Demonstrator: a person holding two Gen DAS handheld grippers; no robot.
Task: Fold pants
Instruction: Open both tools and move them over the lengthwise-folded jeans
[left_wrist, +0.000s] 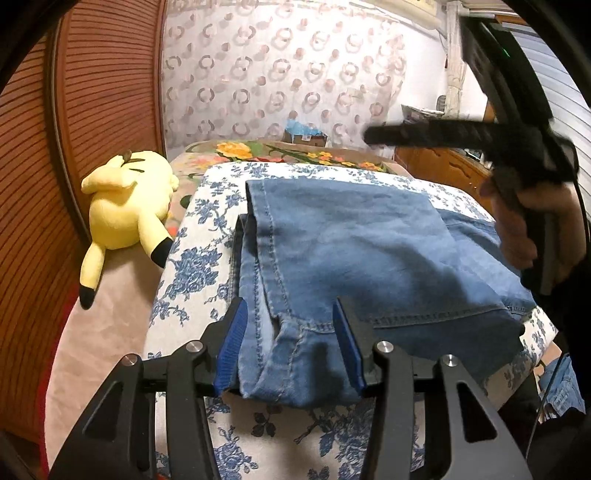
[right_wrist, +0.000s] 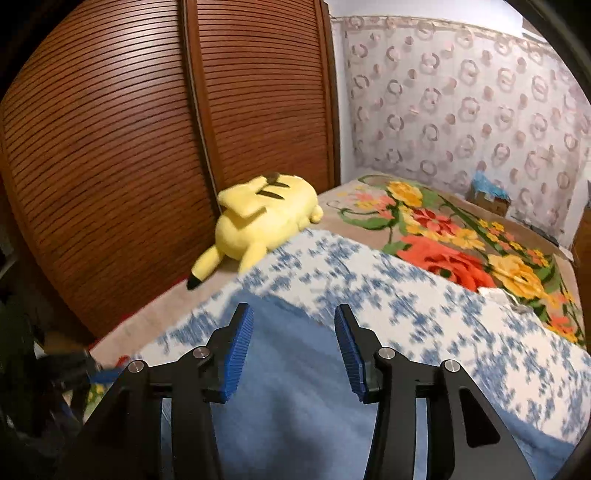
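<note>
Blue-flowered bedding carries the folded jeans, a yellow plush toy lying to their left by the slatted wardrobe. From the left wrist, the left gripper stands part open, its blue pads either side of the near denim corner without pressing it. A hand at the right holds the other tool. From the right wrist, the right gripper gapes part open above blurred denim, gripping nothing.

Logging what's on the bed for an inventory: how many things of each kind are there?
Folded jeans: 1
Yellow plush toy: 1
Cardboard box: 1
Hand-held gripper: 2
Total: 5
</note>
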